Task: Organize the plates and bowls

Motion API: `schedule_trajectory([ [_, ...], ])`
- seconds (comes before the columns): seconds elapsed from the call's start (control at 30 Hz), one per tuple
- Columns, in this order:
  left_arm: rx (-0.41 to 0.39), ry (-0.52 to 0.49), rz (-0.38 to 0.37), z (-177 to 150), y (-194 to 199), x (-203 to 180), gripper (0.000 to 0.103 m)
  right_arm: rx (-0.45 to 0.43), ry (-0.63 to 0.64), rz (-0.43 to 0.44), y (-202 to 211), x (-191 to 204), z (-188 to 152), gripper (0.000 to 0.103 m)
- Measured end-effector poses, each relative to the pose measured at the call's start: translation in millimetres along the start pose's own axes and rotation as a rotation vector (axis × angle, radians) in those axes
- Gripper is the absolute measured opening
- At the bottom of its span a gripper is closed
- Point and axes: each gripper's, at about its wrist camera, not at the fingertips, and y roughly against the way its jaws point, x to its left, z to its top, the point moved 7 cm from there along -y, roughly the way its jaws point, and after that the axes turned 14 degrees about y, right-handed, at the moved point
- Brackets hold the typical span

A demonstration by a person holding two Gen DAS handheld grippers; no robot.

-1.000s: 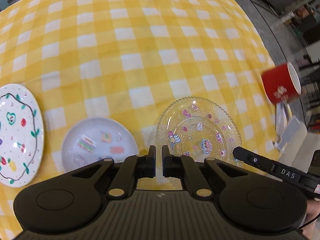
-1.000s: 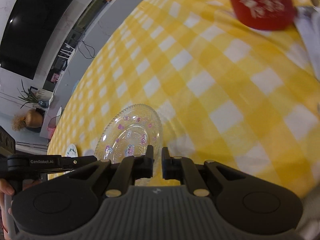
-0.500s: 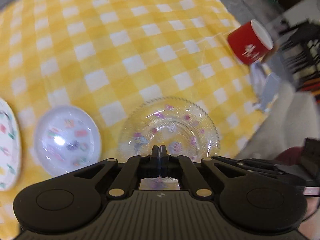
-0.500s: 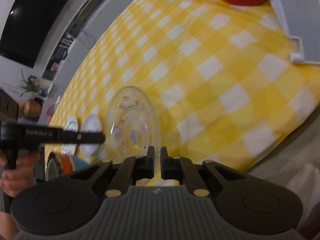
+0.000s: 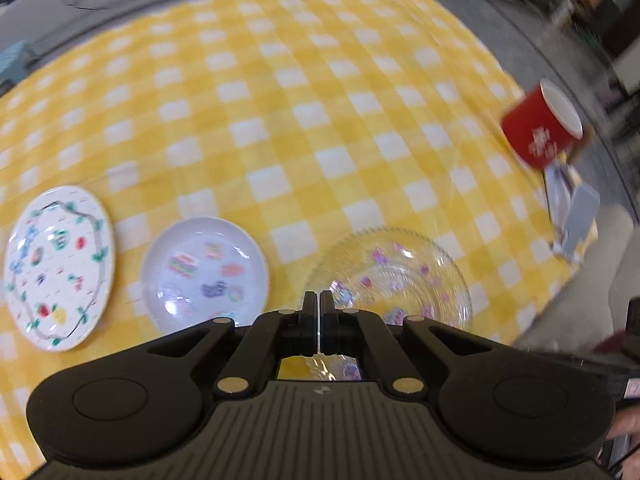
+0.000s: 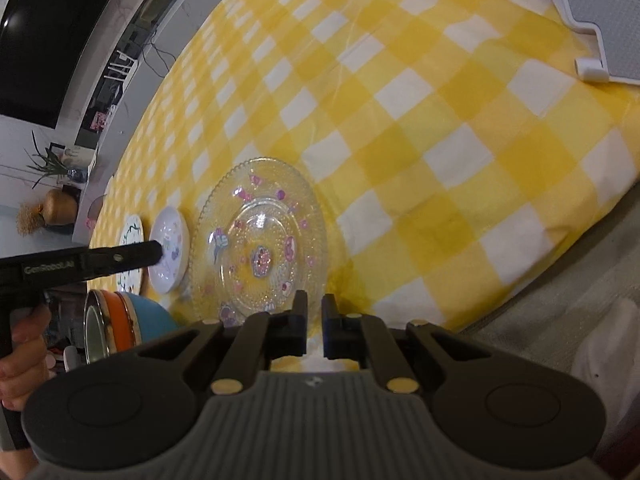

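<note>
Three plates — one glass [image 5: 394, 276], two white [image 5: 204, 274] [image 5: 60, 266] — one red cup [image 5: 540, 128], two stacked bowls [image 6: 132, 322].

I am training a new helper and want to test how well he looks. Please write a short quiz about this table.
1. True or false: the red cup stands on the clear glass plate.
2. How many plates lie in a row on the checked cloth?
3. Which plate is the middle one of the row? A) clear glass plate B) small white plate C) fruit-painted plate

Key: 1 false; 2 three; 3 B.
</note>
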Motion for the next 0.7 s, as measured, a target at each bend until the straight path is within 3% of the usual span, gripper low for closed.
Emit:
schedule_trajectory([
  [0.13, -0.112, 0.106, 0.039, 3, 26, 16, 0.001, 0.003, 0.043, -0.021, -2, 4, 1, 0.005],
  [0.3, -0.236, 0.166, 0.091, 1, 58, 29, 0.003, 0.012, 0.069, -0.026, -2, 7, -1, 0.009],
  [0.47, -0.324, 0.259, 0.078, -4, 85, 48, 0.006, 0.027, 0.051, -0.012, -1, 6, 1, 0.010],
  [0.5, -0.350, 0.274, 0.053, -6, 89, 52, 0.008, 0.026, 0.059, -0.019, -1, 6, 1, 0.015],
  [0.53, -0.375, 0.292, 0.023, -10, 93, 55, 0.017, 0.025, 0.066, -0.028, 0, 7, 3, 0.020],
  [0.57, -0.398, 0.308, -0.001, -13, 95, 60, 0.020, 0.023, 0.073, -0.036, 0, 7, 4, 0.032],
  [0.6, -0.417, 0.318, -0.001, -15, 97, 65, 0.021, 0.019, 0.077, -0.044, 1, 7, 6, 0.035],
  [0.7, -0.475, 0.344, 0.098, -16, 105, 81, 0.022, -0.002, 0.072, -0.064, 3, 5, 10, 0.041],
])
